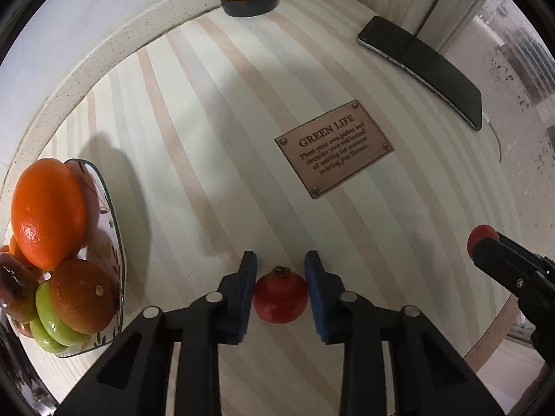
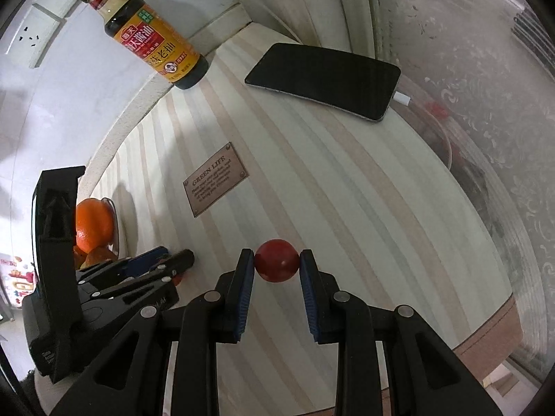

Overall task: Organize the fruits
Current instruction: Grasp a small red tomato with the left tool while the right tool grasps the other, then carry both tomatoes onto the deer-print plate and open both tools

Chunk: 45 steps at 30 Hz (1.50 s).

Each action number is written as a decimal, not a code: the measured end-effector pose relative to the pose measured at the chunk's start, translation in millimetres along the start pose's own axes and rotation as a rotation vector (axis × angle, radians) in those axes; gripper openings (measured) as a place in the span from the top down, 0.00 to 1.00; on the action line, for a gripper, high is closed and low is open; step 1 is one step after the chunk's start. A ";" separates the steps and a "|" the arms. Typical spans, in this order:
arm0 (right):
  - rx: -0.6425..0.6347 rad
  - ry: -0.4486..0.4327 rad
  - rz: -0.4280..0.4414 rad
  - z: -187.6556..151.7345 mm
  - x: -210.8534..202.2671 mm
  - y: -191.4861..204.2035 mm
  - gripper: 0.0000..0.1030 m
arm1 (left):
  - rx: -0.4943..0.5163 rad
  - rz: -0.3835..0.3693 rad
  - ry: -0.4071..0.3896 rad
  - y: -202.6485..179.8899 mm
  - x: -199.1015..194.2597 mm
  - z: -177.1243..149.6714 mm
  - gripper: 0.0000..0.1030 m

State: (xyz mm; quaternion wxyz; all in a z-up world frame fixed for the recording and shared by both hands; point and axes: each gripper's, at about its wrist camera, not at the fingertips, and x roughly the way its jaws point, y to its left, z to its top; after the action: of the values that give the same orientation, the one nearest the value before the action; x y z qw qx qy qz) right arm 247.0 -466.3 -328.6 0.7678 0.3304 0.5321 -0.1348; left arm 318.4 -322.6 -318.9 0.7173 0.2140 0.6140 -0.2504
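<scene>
presently: left tool (image 1: 281,291) closed on a red pomegranate-like fruit (image 1: 280,294) resting on the striped counter (image 1: 215,131); right tool (image 2: 276,267) clamped on a red round fruit (image 2: 276,260), apparently lifted. fruit bowl (image 1: 112,208) stood at far left. advice: lift the left fruit straight up, grip kept firm, before carrying it over the bowl rim.

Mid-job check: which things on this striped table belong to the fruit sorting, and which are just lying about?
Part of the job:
- red pomegranate-like fruit between the left gripper pads
- round red fruit held by the right gripper
- glass bowl with oranges and green fruits

Lying about:
- soy sauce bottle
- phone
- GREEN LIFE plaque
</scene>
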 end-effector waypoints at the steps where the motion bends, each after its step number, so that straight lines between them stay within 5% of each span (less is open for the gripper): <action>1: -0.003 0.000 0.001 0.3 -0.1 1.1 0.72 | -0.009 -0.012 -0.002 1.6 -0.8 -0.1 0.75; 12: -0.063 -0.017 0.073 -6.8 -6.2 27.8 0.72 | -0.114 -0.132 -0.023 60.7 -57.0 -6.1 0.75; 19: -0.093 0.002 0.264 -11.3 14.9 79.6 0.72 | -0.049 -0.058 -0.015 111.2 -102.6 3.9 0.75; 26: -0.137 0.059 0.431 -17.7 50.5 148.3 0.72 | -0.023 -0.006 0.076 134.8 -87.6 39.4 0.75; 36: -0.141 0.108 0.442 -16.0 77.1 172.7 0.71 | -0.002 0.024 0.176 136.7 -53.4 53.5 0.74; 37: -0.137 0.121 0.444 -15.6 78.9 172.2 0.69 | -0.004 0.027 0.180 137.0 -52.1 54.1 0.74; 39: -0.118 0.142 0.438 -12.7 81.6 168.0 0.49 | -0.017 0.032 0.189 137.9 -50.6 55.4 0.74; 41: -0.103 0.140 0.443 -11.2 78.6 162.6 0.40 | -0.030 0.028 0.180 139.4 -53.1 55.6 0.73; 45: -0.092 0.142 0.451 -7.5 72.4 154.7 0.29 | -0.072 0.020 0.140 147.1 -63.2 51.5 0.66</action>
State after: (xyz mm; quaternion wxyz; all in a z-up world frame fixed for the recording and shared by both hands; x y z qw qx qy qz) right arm 356.7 -335.7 -339.5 0.7532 0.4144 0.5031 0.0881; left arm 442.2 -232.9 -248.6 0.6824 0.2112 0.6689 -0.2056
